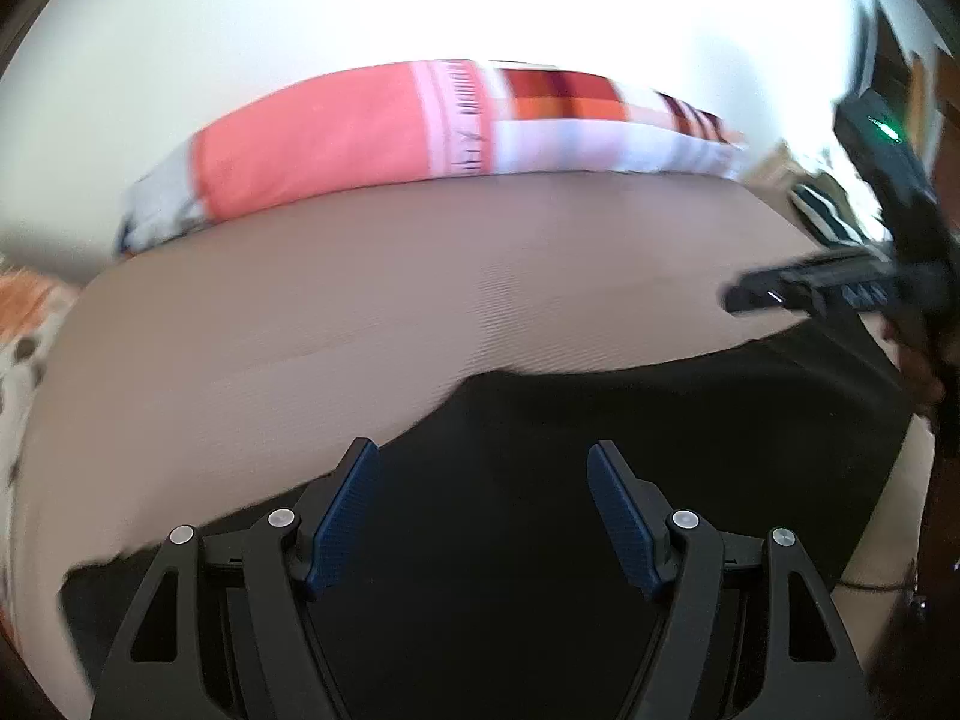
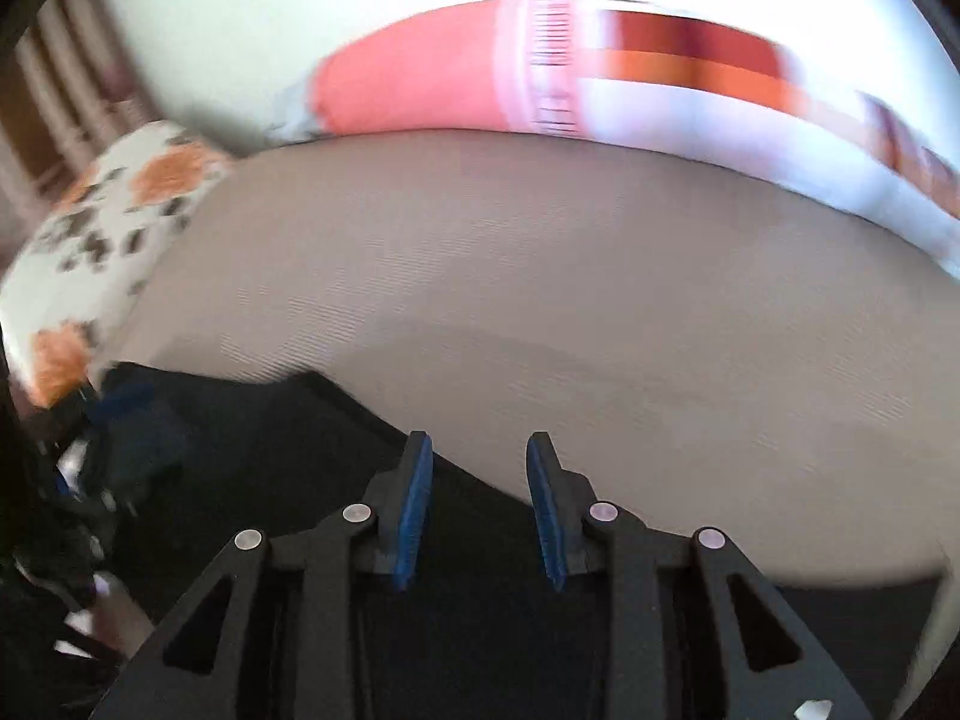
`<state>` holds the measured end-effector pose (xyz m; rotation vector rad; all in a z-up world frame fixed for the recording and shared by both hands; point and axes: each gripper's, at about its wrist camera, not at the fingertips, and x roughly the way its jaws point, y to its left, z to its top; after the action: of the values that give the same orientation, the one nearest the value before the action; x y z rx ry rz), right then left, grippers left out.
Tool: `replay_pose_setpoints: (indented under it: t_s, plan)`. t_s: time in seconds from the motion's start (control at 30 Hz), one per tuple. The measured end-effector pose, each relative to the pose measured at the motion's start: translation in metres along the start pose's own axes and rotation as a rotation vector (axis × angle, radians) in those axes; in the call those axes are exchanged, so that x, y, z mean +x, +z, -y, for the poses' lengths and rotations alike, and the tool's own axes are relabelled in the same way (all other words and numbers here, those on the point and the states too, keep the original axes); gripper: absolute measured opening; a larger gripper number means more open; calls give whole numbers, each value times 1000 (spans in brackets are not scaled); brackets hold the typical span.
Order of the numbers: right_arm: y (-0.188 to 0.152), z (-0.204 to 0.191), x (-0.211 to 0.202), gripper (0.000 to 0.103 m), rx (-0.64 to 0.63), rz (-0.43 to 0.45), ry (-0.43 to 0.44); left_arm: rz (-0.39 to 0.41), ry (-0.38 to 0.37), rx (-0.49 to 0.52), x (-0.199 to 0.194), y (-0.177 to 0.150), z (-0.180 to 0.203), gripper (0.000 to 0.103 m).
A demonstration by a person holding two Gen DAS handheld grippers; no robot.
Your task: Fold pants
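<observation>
Black pants (image 1: 540, 432) lie flat on a beige bed sheet (image 1: 360, 300), filling the lower part of the left wrist view. My left gripper (image 1: 483, 462) is open and empty, hovering over the pants near their far edge. The right gripper's body (image 1: 840, 288) shows at the right of that view. In the right wrist view the pants (image 2: 270, 450) spread across the lower left. My right gripper (image 2: 479, 450) is open and empty, its fingertips above the pants' far edge. The left gripper (image 2: 90, 480) shows blurred at the left.
A pink, white and orange-striped pillow (image 1: 360, 150) lies along the far side of the bed against a white wall; it also shows in the right wrist view (image 2: 450, 72). A white pillow with orange flowers (image 2: 108, 222) sits at the left end.
</observation>
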<state>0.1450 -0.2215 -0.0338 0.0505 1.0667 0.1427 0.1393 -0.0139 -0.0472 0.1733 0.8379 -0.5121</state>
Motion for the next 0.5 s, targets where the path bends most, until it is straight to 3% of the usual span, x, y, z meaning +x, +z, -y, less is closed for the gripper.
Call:
replay_pose_setpoints:
  t_s: [0.2, 0.37, 0.5]
  plan:
    - [-50, 49, 2, 33, 144, -59, -104, -67, -73, 32, 51, 14, 31, 72]
    - [-55, 59, 27, 33, 144, -57, -146, -100, -25, 15, 78, 18, 29, 72]
    - [-49, 62, 39, 32, 129, -3, -190, -116, -5, 9, 92, 16, 26, 72]
